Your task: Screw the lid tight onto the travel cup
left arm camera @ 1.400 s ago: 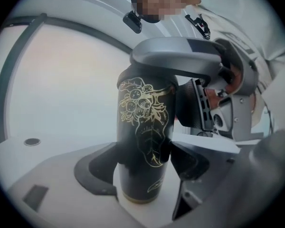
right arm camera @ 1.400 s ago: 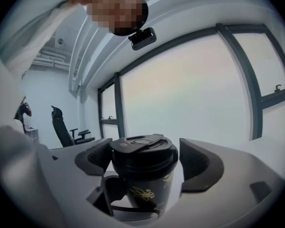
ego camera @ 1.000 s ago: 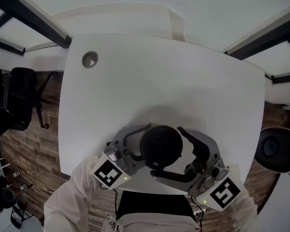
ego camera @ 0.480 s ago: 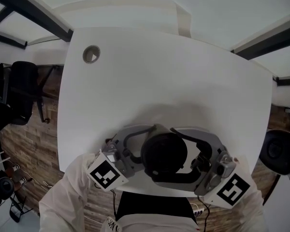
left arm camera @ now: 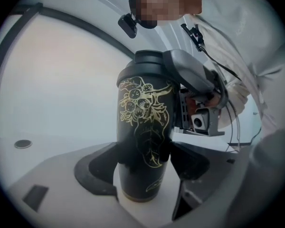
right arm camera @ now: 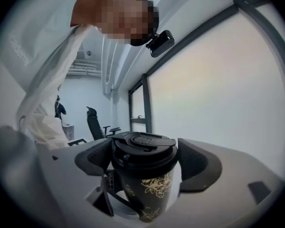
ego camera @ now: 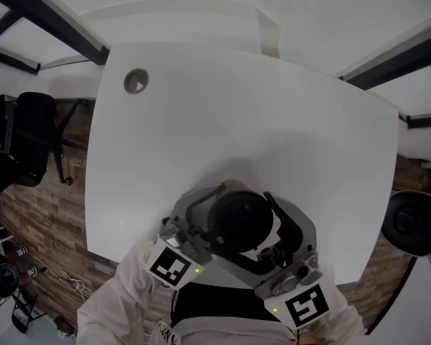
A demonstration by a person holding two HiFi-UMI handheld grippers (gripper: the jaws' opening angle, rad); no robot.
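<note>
While our left gripper pinches the upright black gold-printed cup low, right gripper clamps its black lid above.

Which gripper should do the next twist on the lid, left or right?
Right. The right gripper has its jaws closed on the lid; the left gripper clamps the cup low on its body, so it likely steadies it.

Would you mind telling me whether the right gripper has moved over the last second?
Yes. Against the table edge in the head view, the right gripper swung its rear end left and toward the person, pivoting round the lid.
</note>
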